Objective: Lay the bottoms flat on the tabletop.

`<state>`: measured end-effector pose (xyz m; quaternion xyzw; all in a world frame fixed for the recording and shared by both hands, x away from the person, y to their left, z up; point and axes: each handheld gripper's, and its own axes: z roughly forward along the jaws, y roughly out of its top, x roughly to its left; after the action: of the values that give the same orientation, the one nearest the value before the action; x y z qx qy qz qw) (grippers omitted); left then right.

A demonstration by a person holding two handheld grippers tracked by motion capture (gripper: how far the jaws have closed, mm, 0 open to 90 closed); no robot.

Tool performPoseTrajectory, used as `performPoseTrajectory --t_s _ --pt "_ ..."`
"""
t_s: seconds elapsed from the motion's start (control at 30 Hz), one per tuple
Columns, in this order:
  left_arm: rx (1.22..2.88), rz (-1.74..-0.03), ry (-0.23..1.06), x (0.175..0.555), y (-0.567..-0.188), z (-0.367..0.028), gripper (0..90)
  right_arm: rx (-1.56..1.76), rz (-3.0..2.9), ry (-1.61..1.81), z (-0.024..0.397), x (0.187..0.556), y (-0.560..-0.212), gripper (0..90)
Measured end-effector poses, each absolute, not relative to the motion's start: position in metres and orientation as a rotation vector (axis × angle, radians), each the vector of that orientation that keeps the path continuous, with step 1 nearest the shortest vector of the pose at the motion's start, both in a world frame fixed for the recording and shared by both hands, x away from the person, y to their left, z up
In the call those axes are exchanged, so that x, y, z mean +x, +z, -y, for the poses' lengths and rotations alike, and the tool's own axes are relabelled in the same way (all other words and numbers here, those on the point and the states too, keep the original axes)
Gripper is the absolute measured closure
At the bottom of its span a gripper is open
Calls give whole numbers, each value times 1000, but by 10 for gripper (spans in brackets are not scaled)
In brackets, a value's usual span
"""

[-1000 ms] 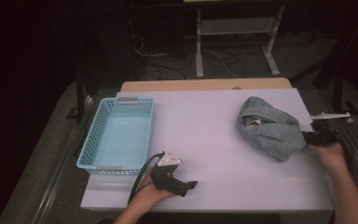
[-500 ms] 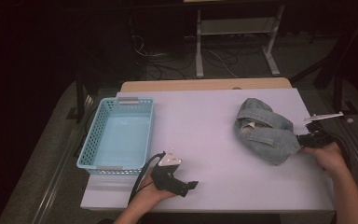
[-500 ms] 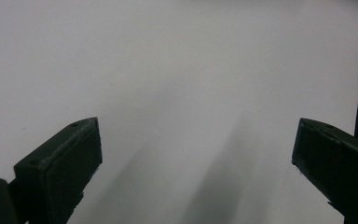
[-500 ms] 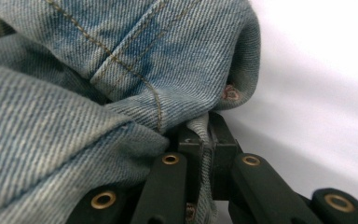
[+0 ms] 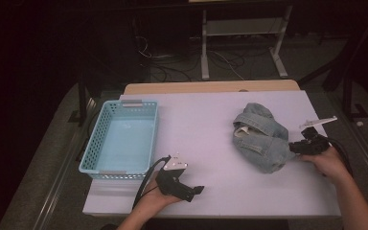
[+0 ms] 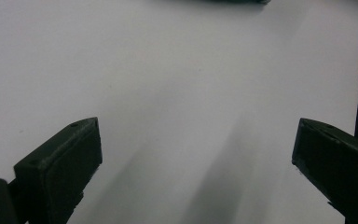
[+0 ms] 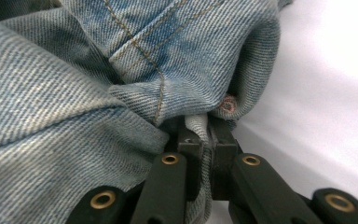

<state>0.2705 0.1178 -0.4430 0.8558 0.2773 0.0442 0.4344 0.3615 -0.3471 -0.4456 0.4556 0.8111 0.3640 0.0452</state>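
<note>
A crumpled pair of light blue jeans (image 5: pixel 261 136) lies on the right half of the white table (image 5: pixel 206 124). My right gripper (image 5: pixel 298 147) is at the heap's right edge, shut on a fold of the denim. In the right gripper view the jaws pinch that fold of jeans (image 7: pixel 121 70) close to a copper rivet. My left gripper (image 5: pixel 194 191) rests near the table's front edge, pointing right, with its jaws wide apart. Between its fingers (image 6: pixel 60 172) in the left gripper view lies bare white table (image 6: pixel 177 84).
A light blue plastic basket (image 5: pixel 92 152) stands empty on the left side of the table. Behind the table run a wooden strip (image 5: pixel 211 87), a metal stand (image 5: pixel 242 33) and floor cables. A black cable trails from each gripper.
My right gripper has moved left across the table with the denim in its jaws, bunching the jeans inward. The left gripper has stayed where it was.
</note>
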Motion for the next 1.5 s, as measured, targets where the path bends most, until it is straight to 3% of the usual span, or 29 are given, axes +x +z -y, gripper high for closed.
performPoseTrajectory --t_s 0.17,0.33,0.6,0.77,0.97,1.23,1.5 --pt "2125 -695 111 270 -443 -119 14 1380 -2442 1068 349 359 -440 750" --pt "2123 -695 111 271 -442 -120 14 1392 -2323 1165 360 353 -426 527" --pt "2124 -693 111 270 -442 -119 14 1365 -2195 1278 366 344 -403 403" --pt "2125 -694 110 271 -443 -119 14 1351 -2106 1323 372 338 -386 400" --pt "2126 -689 107 270 -443 -118 14 1293 -2140 1347 360 335 -377 552" --pt "2124 -691 108 271 -442 -119 14 1282 -2224 1259 340 338 -382 500" --pt "2125 -690 109 270 -442 -119 14 1330 -2235 1203 337 341 -393 529"
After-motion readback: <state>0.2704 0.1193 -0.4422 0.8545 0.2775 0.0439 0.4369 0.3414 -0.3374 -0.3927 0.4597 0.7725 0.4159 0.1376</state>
